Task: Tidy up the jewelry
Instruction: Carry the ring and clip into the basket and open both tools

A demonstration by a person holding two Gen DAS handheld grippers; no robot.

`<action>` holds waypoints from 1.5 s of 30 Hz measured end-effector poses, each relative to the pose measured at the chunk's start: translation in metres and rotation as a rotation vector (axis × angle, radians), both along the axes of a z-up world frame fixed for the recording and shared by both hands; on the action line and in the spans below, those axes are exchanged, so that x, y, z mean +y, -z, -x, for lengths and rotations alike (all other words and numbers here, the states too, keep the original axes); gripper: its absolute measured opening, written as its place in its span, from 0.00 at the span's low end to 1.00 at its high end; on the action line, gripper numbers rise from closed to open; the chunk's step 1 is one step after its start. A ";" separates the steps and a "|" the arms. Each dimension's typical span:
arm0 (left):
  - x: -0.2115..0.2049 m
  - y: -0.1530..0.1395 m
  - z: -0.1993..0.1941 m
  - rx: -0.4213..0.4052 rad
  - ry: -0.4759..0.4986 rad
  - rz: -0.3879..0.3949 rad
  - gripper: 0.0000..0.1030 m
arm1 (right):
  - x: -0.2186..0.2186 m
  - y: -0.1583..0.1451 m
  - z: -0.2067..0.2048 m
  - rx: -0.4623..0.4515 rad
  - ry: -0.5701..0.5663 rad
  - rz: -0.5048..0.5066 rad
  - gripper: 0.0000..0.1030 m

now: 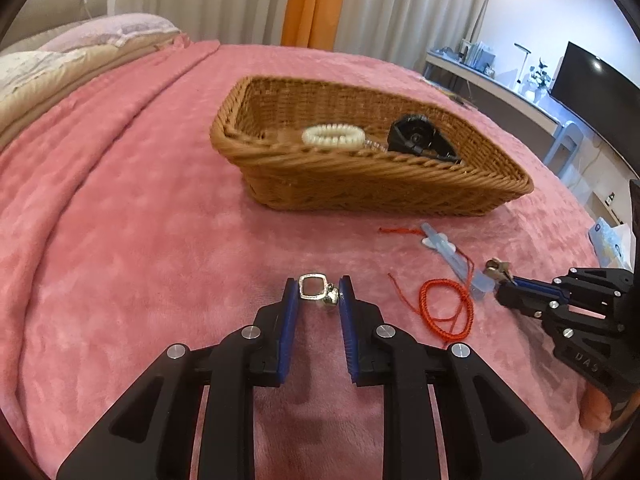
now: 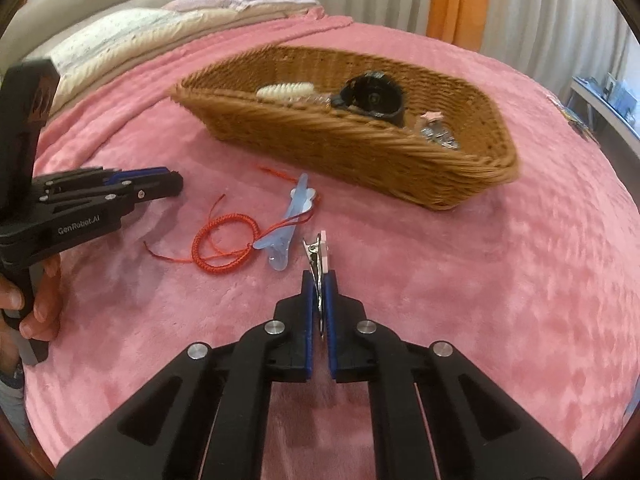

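A wicker basket [image 1: 360,184] [image 2: 360,148] sits on the pink blanket and holds a white bead bracelet [image 1: 334,135] [image 2: 285,90], a black round item [image 1: 416,138] [image 2: 372,98] and small metal clips [image 2: 438,134]. My left gripper [image 1: 319,292] is shut on a silver ring [image 1: 316,290]. My right gripper [image 2: 319,280] [image 1: 500,276] is shut on a metal hair clip with a pink top [image 2: 318,252]. A red cord bracelet [image 1: 444,312] [image 2: 224,246] and a pale blue hair clip [image 1: 460,258] [image 2: 290,226] lie between the grippers.
The pink blanket [image 1: 140,200] covers a bed, with pillows [image 2: 132,28] at the far left. A desk with a monitor [image 1: 592,80] stands to the right beyond the bed. Curtains hang behind.
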State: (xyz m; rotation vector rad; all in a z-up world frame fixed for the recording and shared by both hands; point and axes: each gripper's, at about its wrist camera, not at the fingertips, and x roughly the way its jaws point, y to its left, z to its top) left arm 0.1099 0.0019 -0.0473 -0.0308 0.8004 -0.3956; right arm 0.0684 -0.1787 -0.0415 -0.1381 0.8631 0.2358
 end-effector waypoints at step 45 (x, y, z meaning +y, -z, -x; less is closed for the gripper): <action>-0.041 -0.049 -0.103 -0.103 -0.014 0.096 0.38 | -0.079 -0.052 -0.132 -0.067 0.167 -0.156 0.17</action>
